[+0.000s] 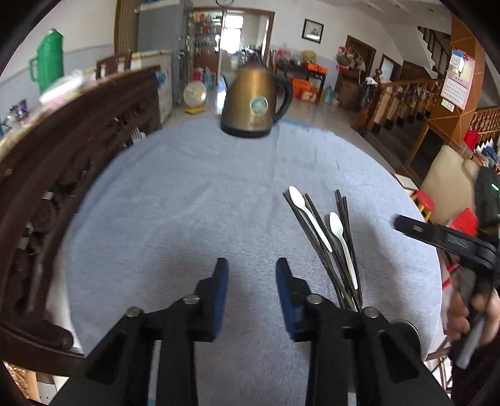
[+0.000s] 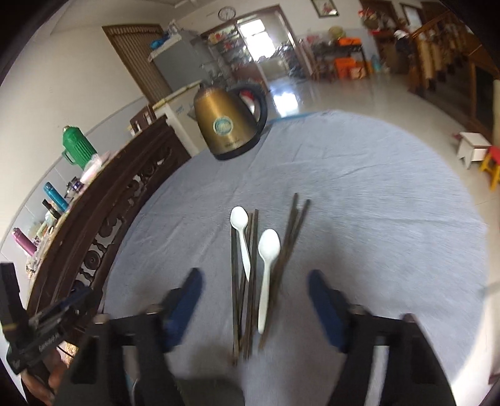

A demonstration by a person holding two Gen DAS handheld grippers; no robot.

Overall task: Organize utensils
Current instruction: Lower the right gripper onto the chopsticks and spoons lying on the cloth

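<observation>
Claws: my left gripper [image 1: 251, 293] and right gripper [image 2: 254, 307] stood part-open, holding nothing.
Utensils: chopsticks [image 2: 247, 281] and two white spoons [image 2: 268, 265] lay jumbled near me, right of centre.
Progress: nothing sorted yet.

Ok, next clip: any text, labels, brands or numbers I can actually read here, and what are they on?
None can be read.
Kettle: round teal sticker, print too blurred.
Wall calendar: number grid too small.
Right gripper: white print on its body, too small.
Left gripper: white print on its side, blurred.
Wall clock: dial too small.
</observation>
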